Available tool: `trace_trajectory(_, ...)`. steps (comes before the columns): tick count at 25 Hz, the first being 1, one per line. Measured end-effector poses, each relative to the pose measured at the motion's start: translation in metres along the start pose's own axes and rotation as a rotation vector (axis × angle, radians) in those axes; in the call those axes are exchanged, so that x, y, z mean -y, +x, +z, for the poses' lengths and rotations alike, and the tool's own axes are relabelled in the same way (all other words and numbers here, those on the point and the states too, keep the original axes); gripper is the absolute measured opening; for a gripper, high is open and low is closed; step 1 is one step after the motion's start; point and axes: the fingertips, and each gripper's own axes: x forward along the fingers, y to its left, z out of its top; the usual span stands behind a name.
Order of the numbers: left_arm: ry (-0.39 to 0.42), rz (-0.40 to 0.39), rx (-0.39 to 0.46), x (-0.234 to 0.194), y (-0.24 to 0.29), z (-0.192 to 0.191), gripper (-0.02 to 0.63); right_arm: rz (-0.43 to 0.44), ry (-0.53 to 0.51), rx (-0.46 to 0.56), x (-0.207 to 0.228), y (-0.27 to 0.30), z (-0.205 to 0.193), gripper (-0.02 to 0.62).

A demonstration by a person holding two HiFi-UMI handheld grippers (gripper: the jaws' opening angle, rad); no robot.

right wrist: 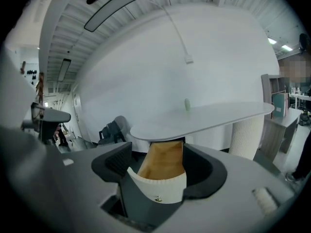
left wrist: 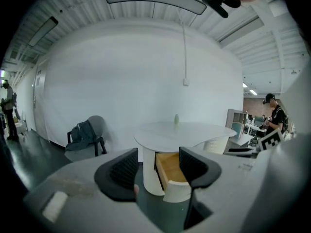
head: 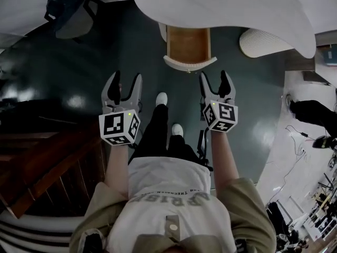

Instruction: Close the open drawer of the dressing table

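Drawer [head: 188, 45], pulled out from under table [head: 221, 4], lies ahead, its slide axis pointing toward the person. Right gripper [head: 214, 78] sits nearer its front than left gripper [head: 127, 79]; both jaws wide, empty.

A white curved wall [left wrist: 121, 76] backs a grey chair [left wrist: 96, 124] draped with a jacket [left wrist: 81, 134], on dark glossy floor [head: 131, 51].

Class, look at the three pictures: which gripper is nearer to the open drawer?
Right. The right gripper sits just short of the drawer, facing its curved front and slightly to its right, jaws open. The left gripper is farther off to the left, also open.
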Motion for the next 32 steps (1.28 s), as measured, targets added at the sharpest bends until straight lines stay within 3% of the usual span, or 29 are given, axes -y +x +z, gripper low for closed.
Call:
trace_trajectory(12, -0.004, -0.065, 0.028, 0.020, 0.033, -0.040, 0.267, 0.055, -0.077, -0.092, 0.000, 0.037, -0.087, 0.337)
trace_trajectory(17, -0.003, -0.086, 0.041, 0.023, 0.034, -0.059, 0.267, 0.038, -0.081, -0.103, 0.005, 0.054, -0.123, 0.337)
trace_trajectory(32, -0.024, -0.087, 0.066, 0.019, 0.054, -0.122, 0.267, 0.052, -0.214, -0.166, 0.007, 0.107, -0.223, 0.319)
